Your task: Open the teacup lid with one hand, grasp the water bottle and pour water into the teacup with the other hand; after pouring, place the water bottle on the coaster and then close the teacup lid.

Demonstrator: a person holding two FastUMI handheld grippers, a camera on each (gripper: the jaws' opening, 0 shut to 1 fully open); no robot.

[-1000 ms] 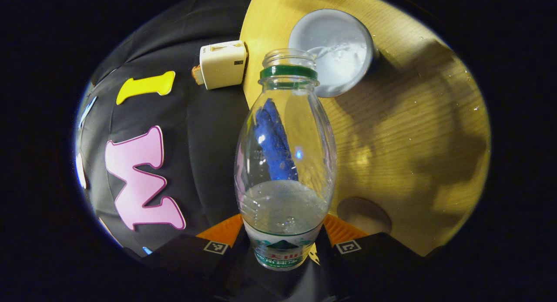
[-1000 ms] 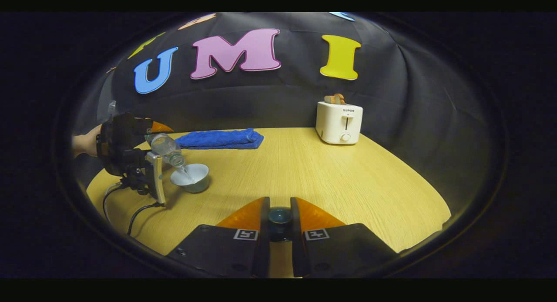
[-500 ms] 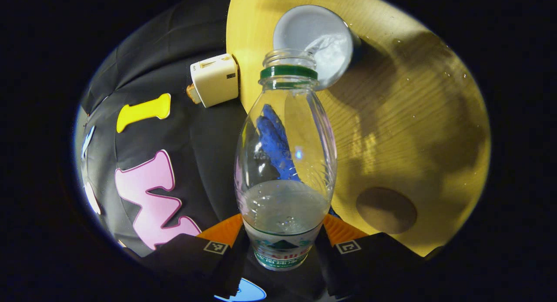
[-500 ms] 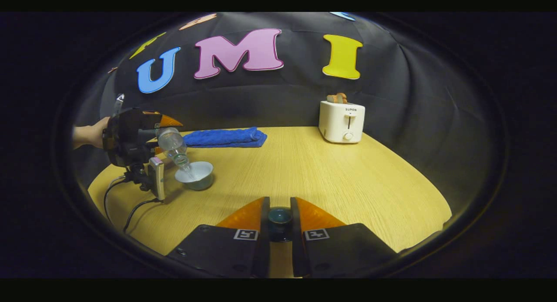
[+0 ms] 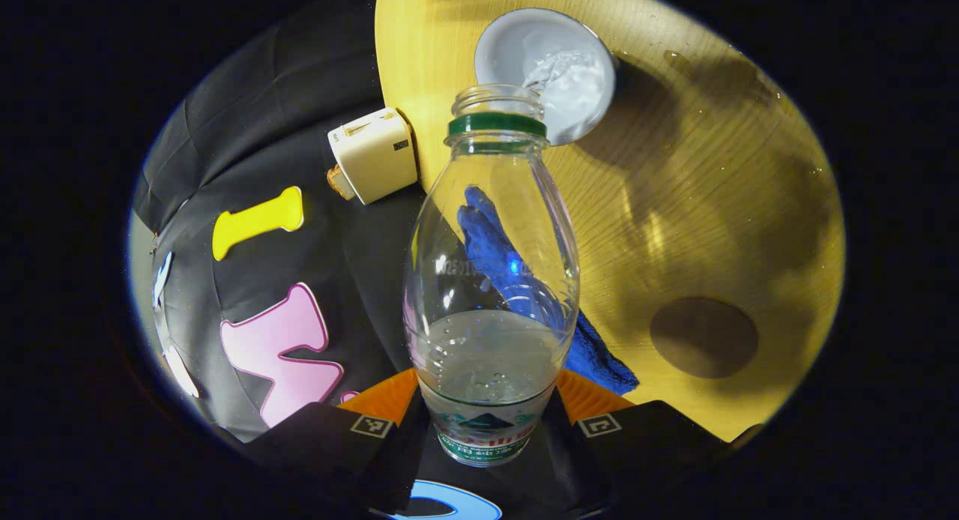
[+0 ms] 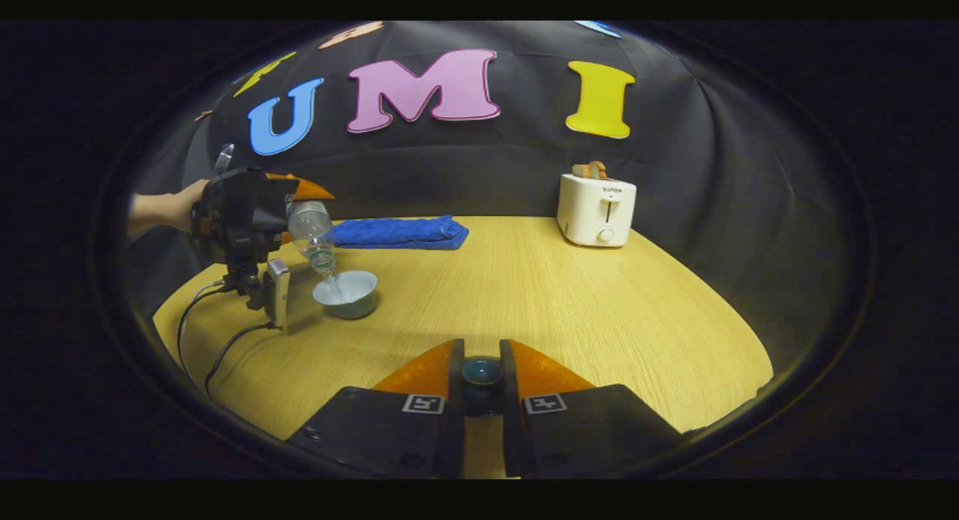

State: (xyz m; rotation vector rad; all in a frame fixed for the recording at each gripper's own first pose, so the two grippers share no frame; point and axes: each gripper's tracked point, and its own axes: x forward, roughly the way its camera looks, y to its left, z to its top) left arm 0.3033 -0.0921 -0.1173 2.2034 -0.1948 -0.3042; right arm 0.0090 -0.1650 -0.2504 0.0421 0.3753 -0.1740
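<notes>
- Left gripper view: the left gripper [image 5: 483, 419] sits at bottom centre, its two orange fingers clamped on the labelled base of the bottle [image 5: 491, 280].
- The bottle runs up the middle of the frame, uncapped, with water pooled near its base; its mouth lies just over the rim of the cup [image 5: 551, 70] at top centre.
- A thin stream of water falls from the mouth into the cup, which already holds water.
- The coaster [image 5: 703, 337], a dark round disc, lies on the table [image 5: 712, 205] at lower right, well apart from the cup.
- A blue towel [image 5: 599, 355] shows behind and through the bottle; a white toaster [image 5: 372, 153] is at upper left.
- Right gripper view: the right gripper [image 6: 482, 378] at bottom centre has its fingers pressed on the knob of the lid [image 6: 482, 371], held above the table.
- At left of this frame a hand [image 6: 176, 209] holds the left gripper [image 6: 292, 213], tilting the bottle [image 6: 313, 239] mouth-down over the cup [image 6: 347, 294].
- The towel [image 6: 401, 231] lies behind the cup; the toaster [image 6: 597, 209] stands at upper right with bread in its slots.
</notes>
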